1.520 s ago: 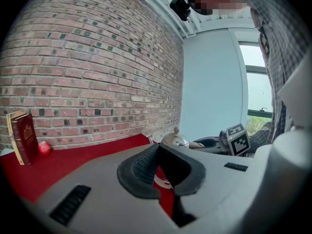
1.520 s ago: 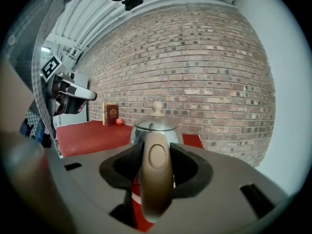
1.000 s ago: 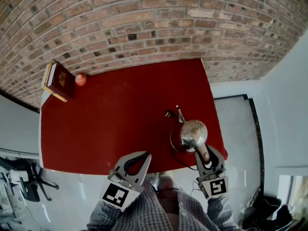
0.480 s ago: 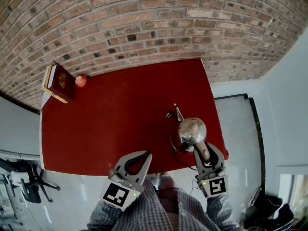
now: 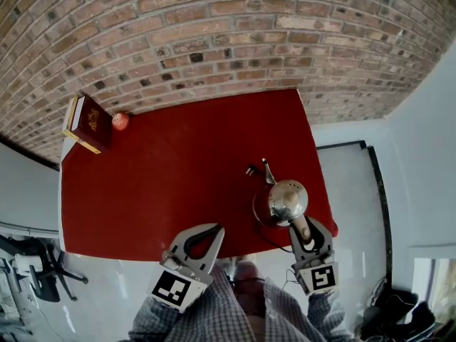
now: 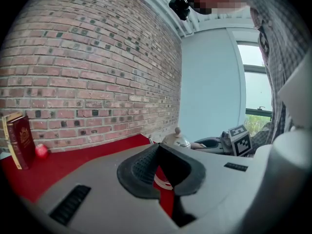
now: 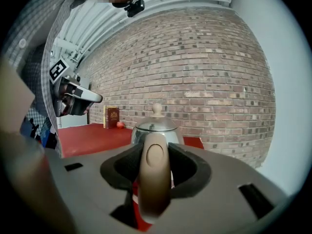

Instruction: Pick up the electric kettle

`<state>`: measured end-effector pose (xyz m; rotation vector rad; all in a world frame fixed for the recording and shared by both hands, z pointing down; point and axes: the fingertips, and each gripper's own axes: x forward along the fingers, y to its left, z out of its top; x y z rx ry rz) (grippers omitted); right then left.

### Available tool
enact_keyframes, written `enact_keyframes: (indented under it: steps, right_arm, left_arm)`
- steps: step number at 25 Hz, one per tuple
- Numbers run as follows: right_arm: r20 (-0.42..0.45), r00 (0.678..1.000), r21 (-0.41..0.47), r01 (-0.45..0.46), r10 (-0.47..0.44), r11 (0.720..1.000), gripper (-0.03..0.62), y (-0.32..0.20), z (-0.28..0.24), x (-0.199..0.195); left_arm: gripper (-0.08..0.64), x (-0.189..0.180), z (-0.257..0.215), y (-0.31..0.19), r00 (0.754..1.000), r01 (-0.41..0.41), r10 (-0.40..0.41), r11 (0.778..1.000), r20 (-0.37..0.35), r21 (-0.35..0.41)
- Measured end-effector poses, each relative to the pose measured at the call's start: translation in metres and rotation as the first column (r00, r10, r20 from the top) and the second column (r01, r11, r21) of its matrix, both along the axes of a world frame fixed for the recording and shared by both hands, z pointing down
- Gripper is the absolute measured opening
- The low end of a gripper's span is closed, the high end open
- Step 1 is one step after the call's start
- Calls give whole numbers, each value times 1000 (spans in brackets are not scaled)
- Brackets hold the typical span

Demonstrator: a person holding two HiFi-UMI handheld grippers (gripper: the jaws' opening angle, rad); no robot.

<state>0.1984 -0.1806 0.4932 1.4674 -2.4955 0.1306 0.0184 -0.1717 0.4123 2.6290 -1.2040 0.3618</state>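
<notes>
The steel electric kettle (image 5: pixel 287 199) stands at the front right of the red table (image 5: pixel 164 184), over its dark round base (image 5: pixel 259 206). I cannot tell whether it is clear of the base. My right gripper (image 5: pixel 306 232) is shut on the kettle's tan handle (image 5: pixel 302 228). In the right gripper view the handle (image 7: pixel 155 172) fills the gap between the pads, with the kettle body (image 7: pixel 156 129) just beyond my right gripper (image 7: pixel 155 152). My left gripper (image 5: pixel 216 229) hangs at the front edge, shut on nothing. Seen past the left gripper (image 6: pixel 157 147), the kettle (image 6: pixel 176 140) is to the right.
A dark red book (image 5: pixel 89 122) and a small red ball-like thing (image 5: pixel 120 121) sit at the table's far left corner by the brick wall (image 5: pixel 235 34). The kettle's plug (image 5: pixel 250 169) lies on the cloth behind it. A chair (image 5: pixel 35 269) stands on the floor left.
The kettle rocked slightly left half a second ago and is back where it was. Both grippers have barely moved.
</notes>
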Motion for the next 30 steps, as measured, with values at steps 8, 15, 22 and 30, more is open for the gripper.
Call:
enact_keyframes:
  steps: [8,15,22,30]
  right_arm:
    - [-8,1000,-115,-17,16,993,193,15,36,2]
    - [-45,998,-195,-48,39,980,212,21,73,8]
    - [-74,996,-205,-66,52,976,166,18,89,10]
    - [-102,994,-186,-44,26,982,147,15,85,6]
  left_arm:
    - [3,9,1,5,1000,-27,27,1000,-4,3]
    - [3,12,3,7,999,-39,39,999,6,3]
    - [3,11,3,8,1000,-29,29,1000,4,-2]
    - [3,10,2,6,1000,-23,23,1000,3,-3]
